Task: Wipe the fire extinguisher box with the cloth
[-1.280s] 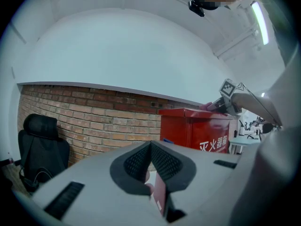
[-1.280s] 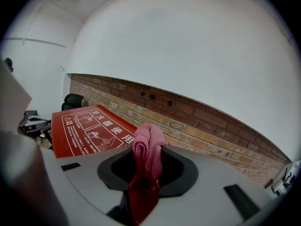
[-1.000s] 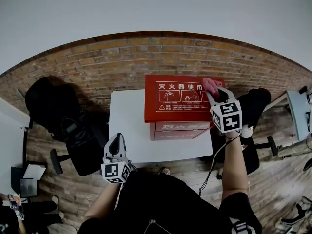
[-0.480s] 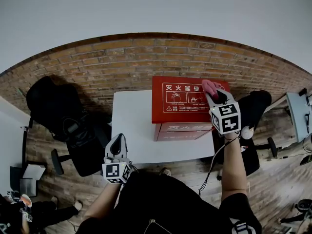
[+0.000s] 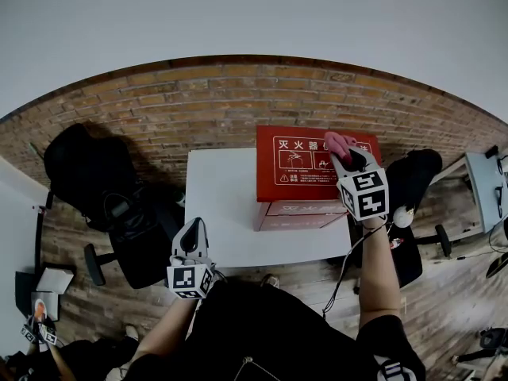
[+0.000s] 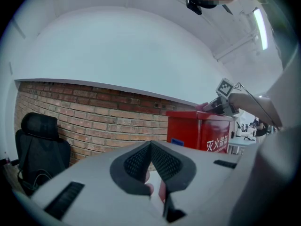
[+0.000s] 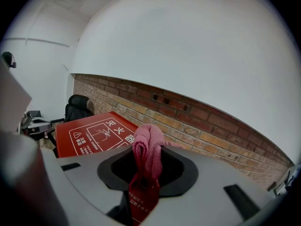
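right gripper [image 5: 349, 157] pinching pink cloth [image 5: 340, 142] at right end of red box [image 5: 295, 163] top, frame centre-right. box on white table [image 5: 218, 213]. left gripper [image 5: 190, 235] lower left, jaws pressed together, empty.

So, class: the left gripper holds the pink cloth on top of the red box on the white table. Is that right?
Not quite. It is the right gripper that holds the pink cloth on top of the red box on the white table, as the right gripper view shows. The left gripper is shut on nothing.
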Motion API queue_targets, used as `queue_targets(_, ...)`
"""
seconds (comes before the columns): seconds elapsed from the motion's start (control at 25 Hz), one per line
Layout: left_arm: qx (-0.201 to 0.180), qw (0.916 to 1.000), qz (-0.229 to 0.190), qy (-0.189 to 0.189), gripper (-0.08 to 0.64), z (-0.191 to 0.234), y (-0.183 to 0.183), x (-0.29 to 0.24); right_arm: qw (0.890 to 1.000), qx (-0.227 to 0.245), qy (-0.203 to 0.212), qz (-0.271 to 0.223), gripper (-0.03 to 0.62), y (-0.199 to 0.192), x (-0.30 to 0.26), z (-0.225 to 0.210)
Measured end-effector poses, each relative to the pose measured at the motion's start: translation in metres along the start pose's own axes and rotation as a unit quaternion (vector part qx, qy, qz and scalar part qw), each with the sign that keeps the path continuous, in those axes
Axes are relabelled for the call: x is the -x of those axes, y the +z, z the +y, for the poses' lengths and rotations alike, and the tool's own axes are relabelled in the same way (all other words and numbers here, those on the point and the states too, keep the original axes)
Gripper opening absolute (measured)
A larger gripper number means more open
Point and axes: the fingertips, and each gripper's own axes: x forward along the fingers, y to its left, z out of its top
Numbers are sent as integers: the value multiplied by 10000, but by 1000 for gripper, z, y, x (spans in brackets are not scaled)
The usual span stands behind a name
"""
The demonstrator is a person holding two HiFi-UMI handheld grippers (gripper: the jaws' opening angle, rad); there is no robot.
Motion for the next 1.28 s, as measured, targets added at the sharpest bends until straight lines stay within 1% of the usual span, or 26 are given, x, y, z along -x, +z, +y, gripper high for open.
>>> queue_targets(0.36,53,10000,-7,5,21,17,-1,3,10000,-1,50,5,117,8,-7,18)
queue_targets(0.84,121,9999,-42,78,21,38,-1,12,9995,57,304,-37,117,27,-17,53)
queue_targets(1.28,212,9997,-55,125,21,54,-3,17,9988,211,451,-35,117,43,-26,83)
